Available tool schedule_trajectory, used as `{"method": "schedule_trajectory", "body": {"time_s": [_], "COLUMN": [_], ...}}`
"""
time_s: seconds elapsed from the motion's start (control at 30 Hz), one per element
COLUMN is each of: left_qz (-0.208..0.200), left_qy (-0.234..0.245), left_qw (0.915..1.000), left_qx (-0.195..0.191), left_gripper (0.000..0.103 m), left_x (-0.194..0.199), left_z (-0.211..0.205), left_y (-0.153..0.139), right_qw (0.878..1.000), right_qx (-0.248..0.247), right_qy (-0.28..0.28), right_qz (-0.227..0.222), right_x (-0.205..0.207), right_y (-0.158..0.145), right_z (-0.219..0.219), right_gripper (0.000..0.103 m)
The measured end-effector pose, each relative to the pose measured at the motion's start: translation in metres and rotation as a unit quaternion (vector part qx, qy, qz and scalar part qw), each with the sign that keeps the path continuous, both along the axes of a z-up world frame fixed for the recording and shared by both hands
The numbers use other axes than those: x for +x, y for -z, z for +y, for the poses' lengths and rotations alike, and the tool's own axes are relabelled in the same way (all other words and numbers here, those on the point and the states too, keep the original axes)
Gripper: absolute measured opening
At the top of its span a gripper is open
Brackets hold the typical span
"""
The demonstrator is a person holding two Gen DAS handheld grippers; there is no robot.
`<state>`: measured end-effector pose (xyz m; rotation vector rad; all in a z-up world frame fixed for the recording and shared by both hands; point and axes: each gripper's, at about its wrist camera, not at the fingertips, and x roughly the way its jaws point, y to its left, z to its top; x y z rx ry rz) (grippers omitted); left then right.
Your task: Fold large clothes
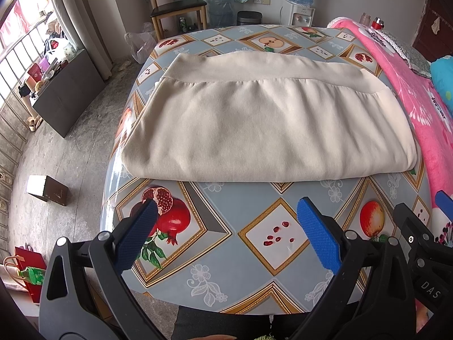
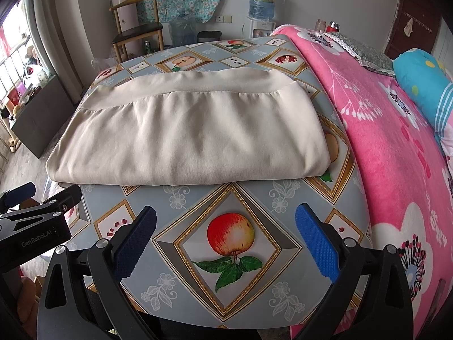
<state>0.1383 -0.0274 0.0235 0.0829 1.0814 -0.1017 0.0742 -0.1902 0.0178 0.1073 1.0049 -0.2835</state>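
Neatly folded, the cream garment (image 1: 266,124) lies flat; both grippers' fingers (image 1: 318,235) spread wide.

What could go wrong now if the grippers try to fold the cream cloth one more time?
1. The cream garment is already thick; open grippers, left and right, might catch only the top layer.
2. The glossy tablecloth looks slick, so the bundle may slide.
3. Its right edge lies near the pink blanket, which may get snagged.
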Motion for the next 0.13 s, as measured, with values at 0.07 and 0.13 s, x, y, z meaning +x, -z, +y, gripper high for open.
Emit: {"method": "schedule_trajectory", "body": {"time_s": [0.07, 0.13], "left_qz": [0.000, 0.000], "left_qy": [0.000, 0.000], "left_qw": [1.0000, 1.0000], "left_qx": [0.000, 0.000], "left_gripper": [0.095, 0.095], "left_x": [0.0003, 0.0002], "left_z": [0.0000, 0.0000], "left_y": [-0.0003, -0.0003], "right_qw": [1.000, 1.000], "right_qx": [0.000, 0.000], "right_qy": [0.000, 0.000], "right_qz": [0.000, 0.000], "right_x": [-0.0001, -0.0001], "right_y": [0.0001, 0.0002], "right_z": [0.0002, 0.0003], "right_gripper": [0.096, 0.096]}}
